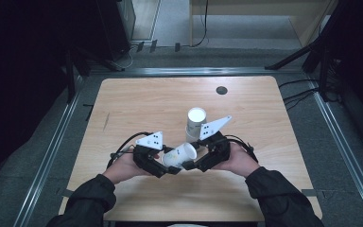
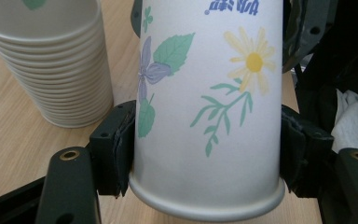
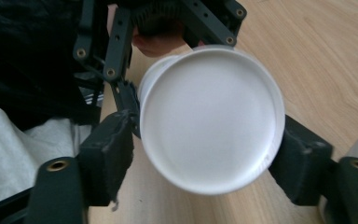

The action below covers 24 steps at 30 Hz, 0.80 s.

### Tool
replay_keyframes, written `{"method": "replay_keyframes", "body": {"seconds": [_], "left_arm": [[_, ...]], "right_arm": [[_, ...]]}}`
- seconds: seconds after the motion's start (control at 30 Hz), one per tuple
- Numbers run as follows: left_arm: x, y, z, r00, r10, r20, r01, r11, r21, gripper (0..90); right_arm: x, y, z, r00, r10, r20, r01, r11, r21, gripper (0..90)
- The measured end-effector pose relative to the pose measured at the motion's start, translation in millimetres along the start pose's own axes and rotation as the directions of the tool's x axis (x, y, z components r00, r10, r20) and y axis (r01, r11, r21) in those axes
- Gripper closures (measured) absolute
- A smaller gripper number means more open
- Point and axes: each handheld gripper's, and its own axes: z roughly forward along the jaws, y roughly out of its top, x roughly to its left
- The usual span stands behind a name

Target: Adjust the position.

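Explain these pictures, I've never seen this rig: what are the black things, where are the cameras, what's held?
No robot arm: a person holds a hand-held gripper in each hand. The high view looks down on the wooden table; the other two cameras ride on the grippers, looking along their black jaws. A stack of paper cups stands on the table. The left hand-held gripper is clamped on a flowered paper cup tipped sideways; the right hand-held gripper has its jaws flanking the cup's end, grip unclear.
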Motion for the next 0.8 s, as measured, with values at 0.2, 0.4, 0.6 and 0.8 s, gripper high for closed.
{"method": "replay_keyframes", "body": {"seconds": [0.2, 0.4, 0.6, 0.8], "left_arm": [[5.6, -1.0, -8.9, 0.9996, -0.029, -0.006, 0.029, 0.9995, 0.015, 31.1], [6.6, 1.0, -13.0, 0.9993, -0.036, -0.009, 0.037, 0.9972, 0.065, 31.7], [6.9, 2.4, -10.2, 0.9990, -0.037, -0.026, 0.040, 0.9905, 0.132, 32.1], [4.2, 4.1, -1.3, 0.9993, -0.034, -0.017, 0.036, 0.9840, 0.174, 32.1]], "right_arm": [[-0.5, -0.9, -2.8, 0.9990, -0.011, 0.043, 0.010, 0.9998, 0.015, 25.5], [-0.9, -2.6, -0.8, 0.9972, -0.032, 0.068, 0.029, 0.9983, 0.051, 25.6], [0.3, -3.7, 4.4, 0.9951, -0.055, 0.082, 0.049, 0.9958, 0.077, 25.8], [1.6, -4.1, 11.1, 0.9929, -0.080, 0.088, 0.071, 0.9919, 0.106, 26.3]]}}
